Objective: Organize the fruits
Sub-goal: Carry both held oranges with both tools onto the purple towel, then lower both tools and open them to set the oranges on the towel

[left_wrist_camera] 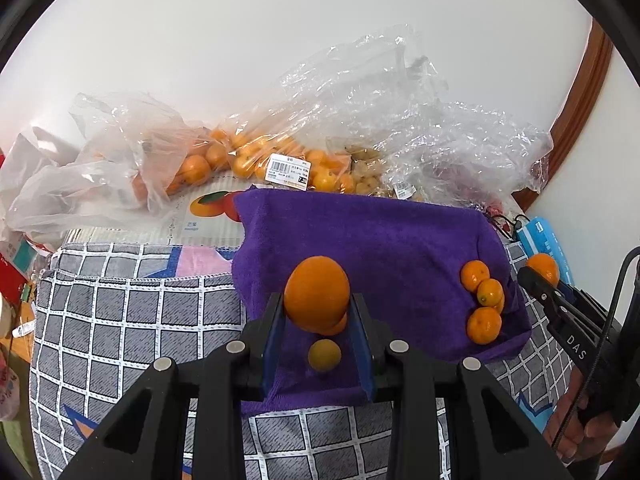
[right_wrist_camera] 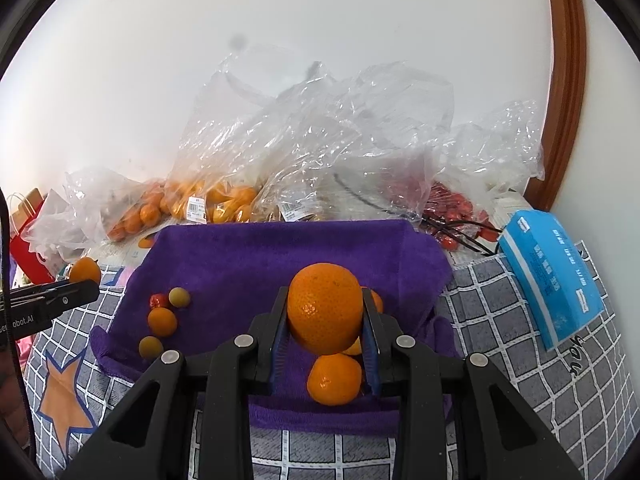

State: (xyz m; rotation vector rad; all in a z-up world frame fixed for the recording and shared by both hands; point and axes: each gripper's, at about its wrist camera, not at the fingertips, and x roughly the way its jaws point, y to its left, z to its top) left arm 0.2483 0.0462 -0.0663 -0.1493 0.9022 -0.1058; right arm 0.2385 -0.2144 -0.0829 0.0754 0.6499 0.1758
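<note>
The left gripper point(left_wrist_camera: 318, 312) has its two blue-lined fingers point(left_wrist_camera: 274, 320) squeezed on a big round orange fruit point(left_wrist_camera: 317, 292). It holds the fruit above the soft purple towel point(left_wrist_camera: 380, 240), likely to set it with others of its kind. The right gripper point(right_wrist_camera: 325, 320) is squeezed on another big round orange point(right_wrist_camera: 325, 307) over the same towel.

Small fruits sit in two little groups on the towel. A bunch of small oranges point(left_wrist_camera: 482, 300) lies at its right side. At its left side lie a small yellow-green round fruit point(right_wrist_camera: 179, 297), a small orange ball point(right_wrist_camera: 162, 321) and a tiny red fruit point(right_wrist_camera: 159, 301). So the sorting looks partly done.

The towel lies on a grey checked cloth point(left_wrist_camera: 140, 320). Behind the towel are crinkly clear plastic bags point(right_wrist_camera: 320, 128) with more fruit. To the right of the towel is a blue tissue pack point(right_wrist_camera: 552, 280). Behind everything is a white wall point(right_wrist_camera: 320, 20).
</note>
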